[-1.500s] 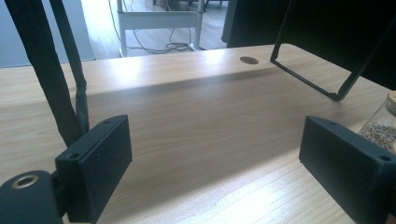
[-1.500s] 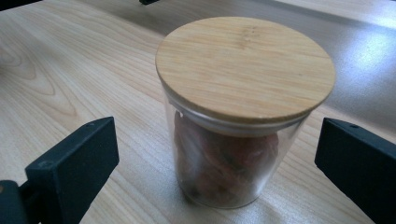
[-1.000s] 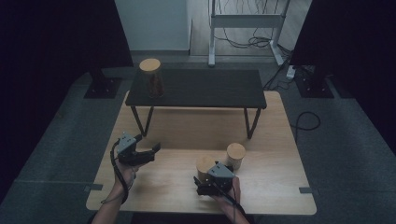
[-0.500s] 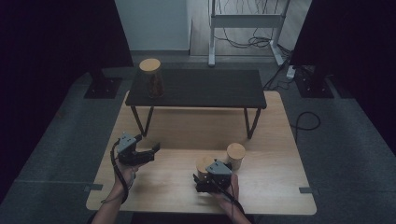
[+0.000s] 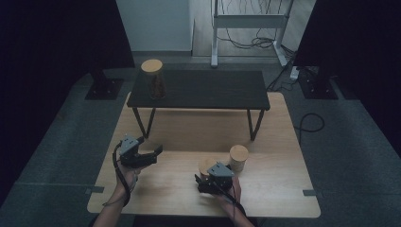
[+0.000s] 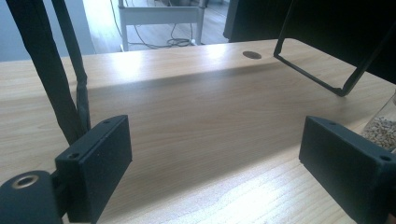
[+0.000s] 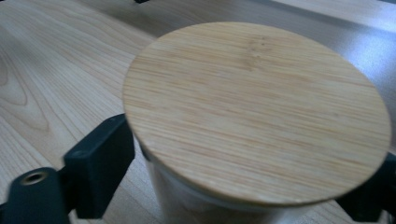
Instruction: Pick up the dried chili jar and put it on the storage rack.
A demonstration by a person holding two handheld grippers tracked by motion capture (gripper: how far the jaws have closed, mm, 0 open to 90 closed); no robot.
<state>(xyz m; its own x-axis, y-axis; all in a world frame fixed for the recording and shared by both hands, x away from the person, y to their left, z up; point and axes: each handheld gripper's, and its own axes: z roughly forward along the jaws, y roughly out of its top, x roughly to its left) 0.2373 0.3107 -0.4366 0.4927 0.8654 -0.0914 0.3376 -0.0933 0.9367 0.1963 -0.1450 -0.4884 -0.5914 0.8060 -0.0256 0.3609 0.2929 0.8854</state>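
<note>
The jar's lid point(image 7: 257, 112) is pale bamboo with fine straight grain, and the table point(image 5: 265, 198) is light wood with wavy grain. The low bench point(image 5: 208, 90) is matt black; the gripper pads point(image 6: 95, 163) are black too.

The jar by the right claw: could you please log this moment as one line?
right claw: just closed around lidded jar | left claw: open, empty | second jar: beside | third jar: on black bench

Bare worktop point(image 5: 156, 189) between the claws; second lidded jar point(image 5: 239, 157) crowds at two o'clock, black bench point(image 5: 208, 90) blocks twelve
</note>
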